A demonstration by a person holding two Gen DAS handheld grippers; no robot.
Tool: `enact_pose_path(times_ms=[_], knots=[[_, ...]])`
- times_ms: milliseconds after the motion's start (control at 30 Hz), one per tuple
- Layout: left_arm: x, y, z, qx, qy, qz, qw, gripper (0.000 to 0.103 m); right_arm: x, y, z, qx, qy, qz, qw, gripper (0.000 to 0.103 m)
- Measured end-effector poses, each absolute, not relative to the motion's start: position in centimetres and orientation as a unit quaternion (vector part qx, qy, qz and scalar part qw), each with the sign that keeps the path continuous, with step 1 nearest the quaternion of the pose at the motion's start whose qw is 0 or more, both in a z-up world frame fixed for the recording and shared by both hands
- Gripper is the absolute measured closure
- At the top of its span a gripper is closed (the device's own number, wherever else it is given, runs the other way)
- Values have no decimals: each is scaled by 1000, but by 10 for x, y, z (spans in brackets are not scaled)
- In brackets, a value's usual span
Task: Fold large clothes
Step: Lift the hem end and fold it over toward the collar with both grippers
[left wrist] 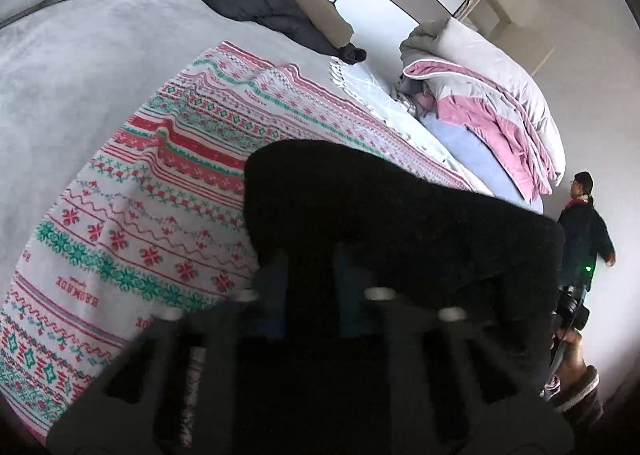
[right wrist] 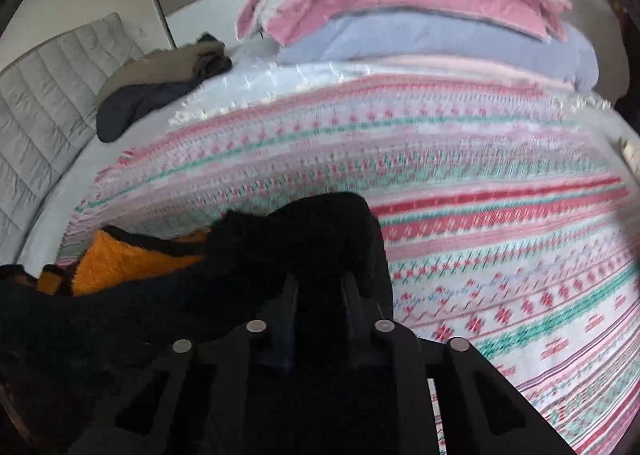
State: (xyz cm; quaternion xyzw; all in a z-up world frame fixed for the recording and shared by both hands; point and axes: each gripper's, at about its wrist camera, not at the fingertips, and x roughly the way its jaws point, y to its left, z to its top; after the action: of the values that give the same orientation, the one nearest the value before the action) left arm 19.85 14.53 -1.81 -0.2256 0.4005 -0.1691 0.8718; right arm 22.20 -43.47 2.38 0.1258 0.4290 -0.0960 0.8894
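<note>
A black fuzzy garment hangs over the fingers of my left gripper, above a white blanket with red and green patterns spread on the bed. The jaws stand close together, shut on the black cloth, which hides the tips. In the right wrist view the same black garment shows an orange fleecy part at the left. My right gripper is shut on a bunch of the black cloth, over the patterned blanket.
A dark jacket and a tan cushion lie at the far side of the bed. A heap of pink, grey and blue bedding fills the other corner. A person stands beside the bed. A grey quilted headboard rises at the left.
</note>
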Motion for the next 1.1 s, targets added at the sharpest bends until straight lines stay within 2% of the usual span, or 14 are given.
enact_pose_path(times_ms=[133, 267, 333, 400, 500, 600, 633, 667, 700, 767, 800, 833, 967, 1100], knots=[[196, 144, 0, -197, 375, -147, 894, 89, 200, -440, 66, 95, 370, -122, 916, 91], [204, 145, 8, -187, 368, -139, 900, 86, 180, -467, 101, 124, 316, -159, 927, 92], [214, 143, 1, -182, 390, -133, 893, 79, 189, -478, 98, 145, 328, -159, 920, 92], [222, 142, -7, -177, 414, -122, 885, 63, 198, -477, 87, 134, 352, -161, 912, 92], [233, 139, -21, -174, 439, -129, 872, 46, 196, -483, 68, 153, 391, -139, 897, 88], [243, 141, -34, -196, 461, -132, 855, 45, 199, -490, 46, 195, 421, -123, 877, 82], [246, 143, -39, -212, 467, -135, 848, 45, 200, -495, 40, 211, 427, -118, 871, 75], [248, 144, -41, -222, 471, -135, 843, 47, 201, -499, 34, 228, 435, -111, 864, 70], [247, 142, -41, -227, 469, -141, 842, 65, 202, -502, 29, 241, 444, -107, 856, 64], [241, 133, -29, -204, 449, -142, 858, 86, 203, -505, 21, 260, 454, -97, 847, 64], [236, 128, -16, -185, 427, -135, 875, 89, 203, -503, 22, 255, 451, -96, 850, 72], [233, 127, -5, -179, 408, -132, 885, 89, 202, -498, 28, 236, 440, -98, 861, 88], [236, 124, 49, -174, 327, -128, 920, 90, 202, -481, 65, 174, 375, -126, 902, 90], [266, 112, 61, -138, 313, -108, 933, 90, 213, -478, 96, 148, 325, -147, 922, 90]])
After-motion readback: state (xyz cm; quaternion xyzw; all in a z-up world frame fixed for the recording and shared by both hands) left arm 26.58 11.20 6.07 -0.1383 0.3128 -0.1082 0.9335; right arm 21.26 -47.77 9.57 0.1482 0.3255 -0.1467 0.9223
